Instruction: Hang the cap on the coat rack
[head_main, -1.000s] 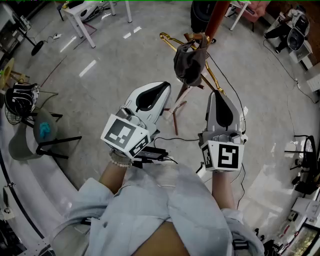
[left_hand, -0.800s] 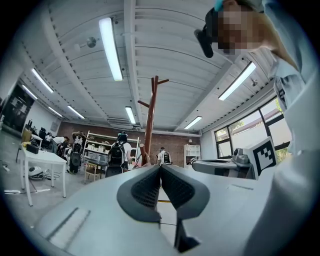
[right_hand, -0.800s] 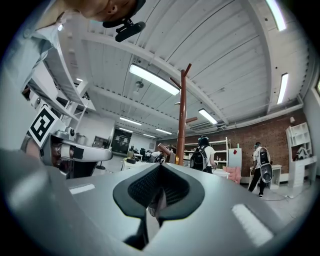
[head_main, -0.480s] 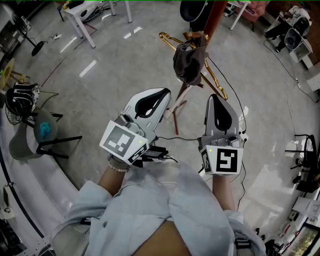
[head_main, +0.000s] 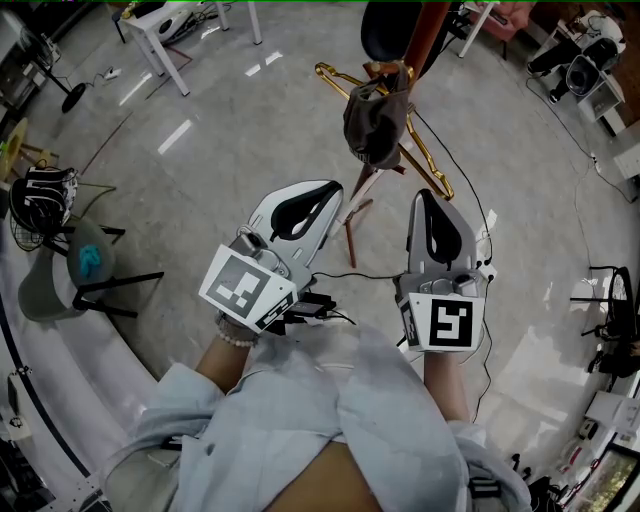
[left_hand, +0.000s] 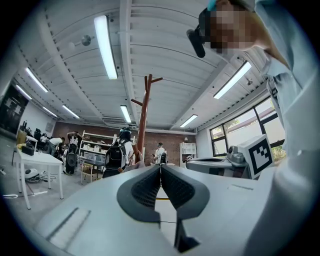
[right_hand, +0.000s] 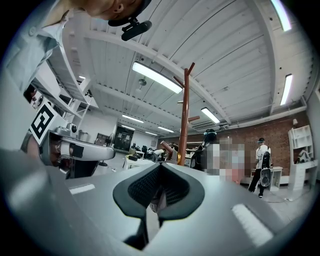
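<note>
1. Head view: the cap (head_main: 373, 122), dark grey, hangs on a peg of the coat rack (head_main: 432, 32), far from the person and a little right of centre. A gold hanger (head_main: 428, 170) hangs on the same rack, just beside the cap and to its right. The left gripper (head_main: 334, 186) and the right gripper (head_main: 424, 196) are both held near the person, well apart from the cap and below it in the picture. One is on each side of the rack's legs. Neither gripper touches the cap or the rack.
2. Left gripper view: the left gripper (left_hand: 161, 167) has its jaws pressed together at the tips, with nothing held between them. The coat rack (left_hand: 144, 115) stands upright beyond the jaws, slightly to their left. The right gripper (left_hand: 239, 161) shows at the right edge, and a white desk (left_hand: 36, 159) stands far left.
3. Right gripper view: the right gripper (right_hand: 159, 165) has its jaws closed tip to tip and grips nothing. The coat rack (right_hand: 185, 112) rises beyond them, slightly right. The left gripper (right_hand: 75, 142) shows at the left.
</note>
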